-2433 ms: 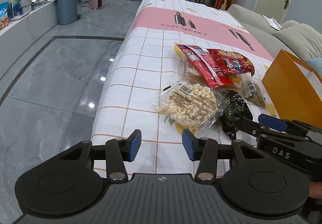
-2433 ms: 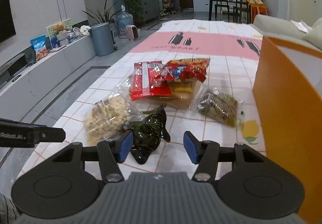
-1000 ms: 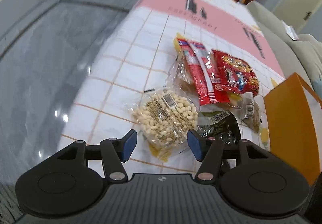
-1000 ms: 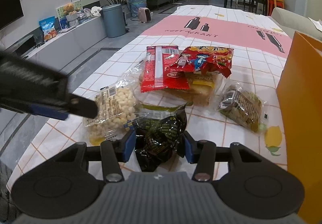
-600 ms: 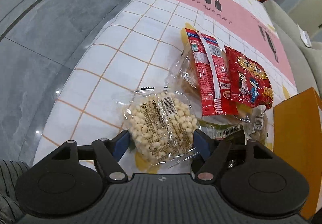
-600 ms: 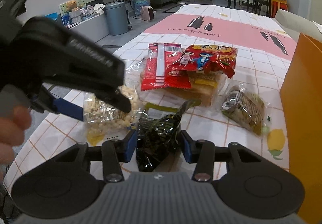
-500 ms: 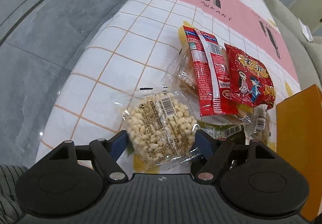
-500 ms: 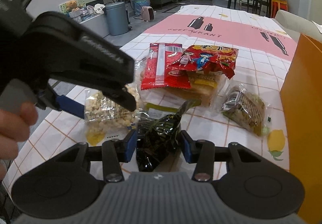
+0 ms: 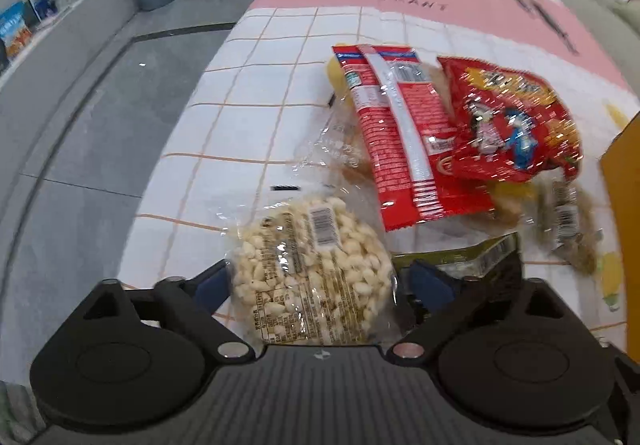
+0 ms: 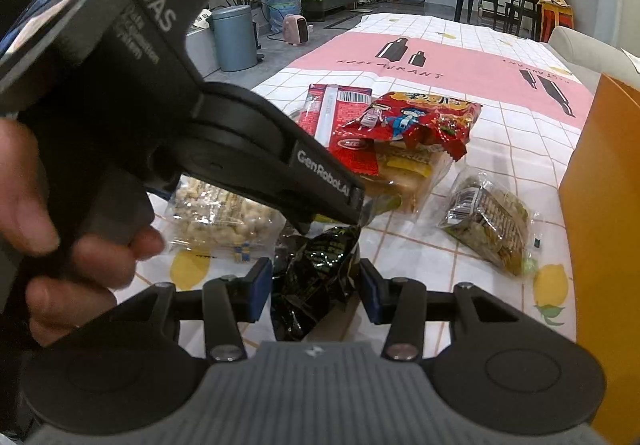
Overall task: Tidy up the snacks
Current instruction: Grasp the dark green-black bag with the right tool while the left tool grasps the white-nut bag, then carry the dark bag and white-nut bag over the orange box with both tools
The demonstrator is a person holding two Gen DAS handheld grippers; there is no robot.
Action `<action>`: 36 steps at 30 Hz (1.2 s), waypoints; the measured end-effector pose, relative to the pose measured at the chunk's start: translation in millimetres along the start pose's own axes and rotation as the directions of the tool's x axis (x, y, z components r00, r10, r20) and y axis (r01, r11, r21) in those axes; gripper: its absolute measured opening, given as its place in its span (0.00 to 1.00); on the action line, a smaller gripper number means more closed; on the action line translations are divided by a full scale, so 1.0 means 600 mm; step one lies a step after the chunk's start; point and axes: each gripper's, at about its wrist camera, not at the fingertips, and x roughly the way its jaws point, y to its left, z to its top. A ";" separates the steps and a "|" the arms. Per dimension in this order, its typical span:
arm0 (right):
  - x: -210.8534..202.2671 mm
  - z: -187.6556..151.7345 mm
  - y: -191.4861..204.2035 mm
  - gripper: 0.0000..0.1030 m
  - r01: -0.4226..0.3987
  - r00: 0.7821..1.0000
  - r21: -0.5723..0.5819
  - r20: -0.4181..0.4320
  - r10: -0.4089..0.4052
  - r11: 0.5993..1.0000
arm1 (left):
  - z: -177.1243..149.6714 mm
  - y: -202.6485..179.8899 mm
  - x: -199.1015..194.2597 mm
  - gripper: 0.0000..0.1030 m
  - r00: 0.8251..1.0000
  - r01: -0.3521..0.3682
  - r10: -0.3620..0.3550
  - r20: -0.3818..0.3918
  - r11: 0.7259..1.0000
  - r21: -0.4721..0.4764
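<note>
My left gripper (image 9: 316,285) is open, its blue pads on either side of a clear bag of pale puffed snacks (image 9: 312,269) lying on the tablecloth; the bag also shows in the right wrist view (image 10: 220,217). My right gripper (image 10: 314,293) has its pads against a crumpled black-green snack bag (image 10: 316,277), held at the table's near edge; that bag also shows in the left wrist view (image 9: 468,257). Beyond lie two red snack packs (image 9: 404,141) (image 10: 412,117), a clear bread pack (image 10: 408,177) and a small brown snack bag (image 10: 492,221).
An orange box (image 10: 604,229) stands at the right. The left gripper's body and the hand holding it (image 10: 80,253) fill the left of the right wrist view. The table's left edge (image 9: 172,149) drops to grey floor. A bin (image 10: 234,37) stands farther back.
My left gripper has moved forward and down so the puffed-snack bag now sits between its pads. My right gripper has stayed closed around the black-green bag.
</note>
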 end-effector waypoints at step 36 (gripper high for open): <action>-0.185 0.014 -0.005 0.40 0.010 0.975 0.090 0.222 -0.030 0.996 | -0.081 0.016 -0.248 0.89 0.980 0.138 -0.145 0.138 0.989 0.056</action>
